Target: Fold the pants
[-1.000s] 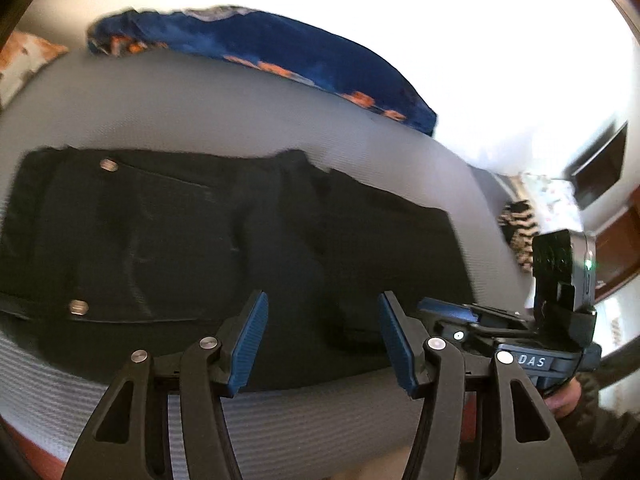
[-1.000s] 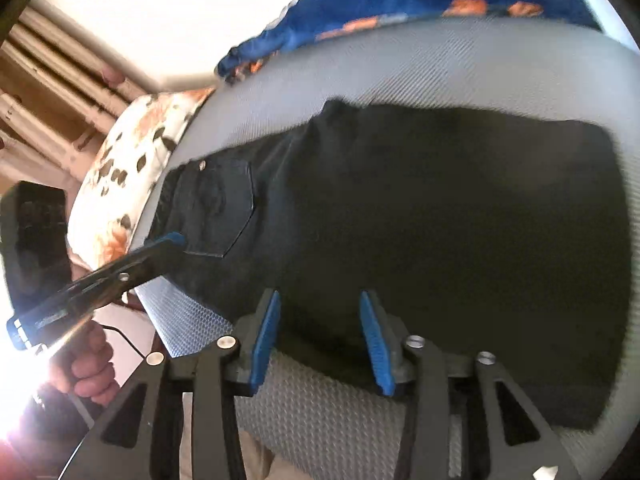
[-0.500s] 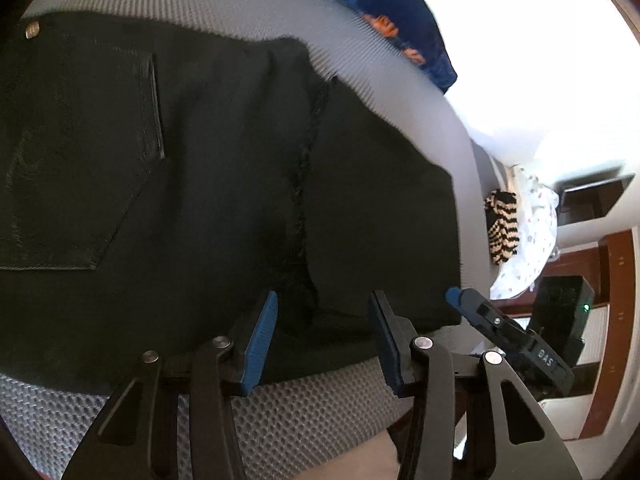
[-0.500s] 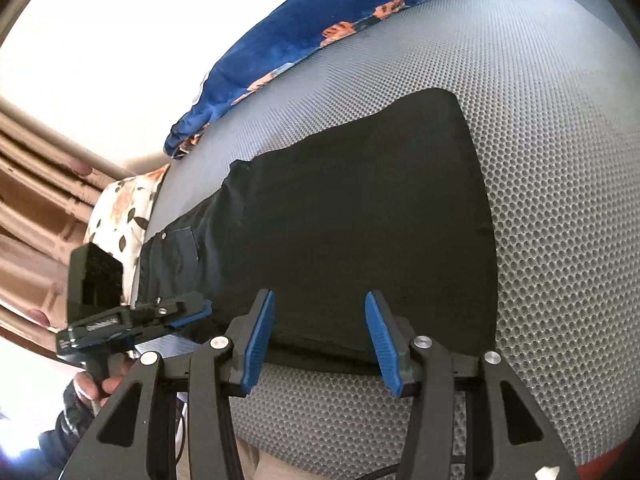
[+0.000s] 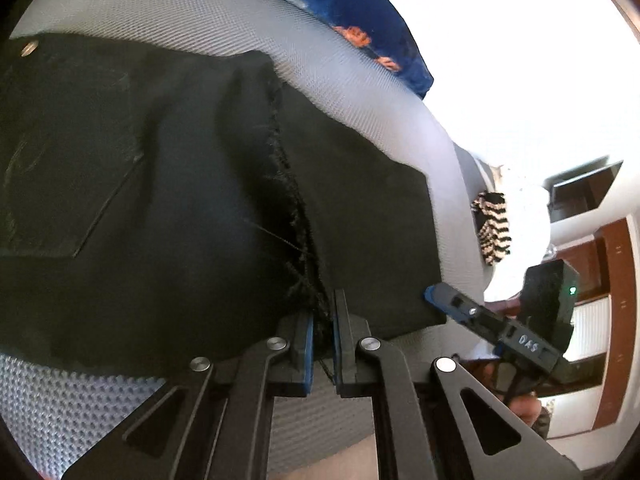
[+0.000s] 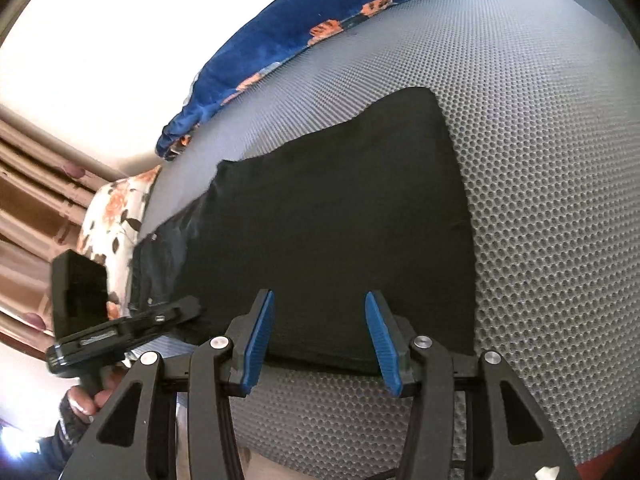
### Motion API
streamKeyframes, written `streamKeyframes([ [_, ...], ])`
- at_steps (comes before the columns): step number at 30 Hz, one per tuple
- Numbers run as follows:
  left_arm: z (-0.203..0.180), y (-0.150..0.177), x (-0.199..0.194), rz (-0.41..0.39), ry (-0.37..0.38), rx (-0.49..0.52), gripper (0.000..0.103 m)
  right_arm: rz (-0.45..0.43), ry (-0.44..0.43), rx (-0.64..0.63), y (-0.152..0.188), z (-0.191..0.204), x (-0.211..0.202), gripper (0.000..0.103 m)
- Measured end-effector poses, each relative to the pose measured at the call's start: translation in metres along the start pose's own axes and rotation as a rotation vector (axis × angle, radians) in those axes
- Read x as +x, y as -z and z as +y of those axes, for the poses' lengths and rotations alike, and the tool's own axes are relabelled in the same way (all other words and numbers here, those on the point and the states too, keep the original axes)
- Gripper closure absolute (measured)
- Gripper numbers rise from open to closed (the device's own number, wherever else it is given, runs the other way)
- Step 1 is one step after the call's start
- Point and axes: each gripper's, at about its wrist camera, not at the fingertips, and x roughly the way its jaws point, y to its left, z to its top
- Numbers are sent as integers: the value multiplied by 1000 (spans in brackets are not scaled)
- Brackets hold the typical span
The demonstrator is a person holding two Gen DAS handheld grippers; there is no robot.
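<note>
Black pants (image 5: pixel 168 200) lie flat (frayed seam) pinched by left gripper (image 5: pixel 320 332); right gripper (image 6: pixel 318 340) spread.

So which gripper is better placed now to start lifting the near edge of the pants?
Left. The left gripper is shut on the pants at their near edge; the right gripper is open over it.

Black pants (image 6: pixel 328 240) are covering the middle of the grey mesh mat (image 6: pixel 560 200), leaving bare mat lying open to the right and along the near edge. A blue blanket (image 6: pixel 288 28) is bunching along the far edge, blocking passage there. A floral pillow (image 6: pixel 116 216) is crowding the left end. The left tool (image 6: pixel 168 316) is occupying the pants' near-left corner.
</note>
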Motion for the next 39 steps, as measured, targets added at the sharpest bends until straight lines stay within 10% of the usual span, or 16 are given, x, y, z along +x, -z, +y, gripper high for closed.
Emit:
streamKeyframes([
  [7,8,4,7,-1,-65,46,87,58,61,-35,7,5,18,59],
  [12,-34,-4,-23,-204,-276,338,71,-27,159,-148,-11,23,3,58],
  [18,-60,-35,-7,-271,-270,492,58,-97,311,-261,-55,27,16,61],
  [30,-44,-84,68,-174,-342,509,58,-55,447,-327,-94,18,65,60],
  [39,-13,-63,8,-185,-236,344,58,-6,397,-276,-59,22,56,60],
])
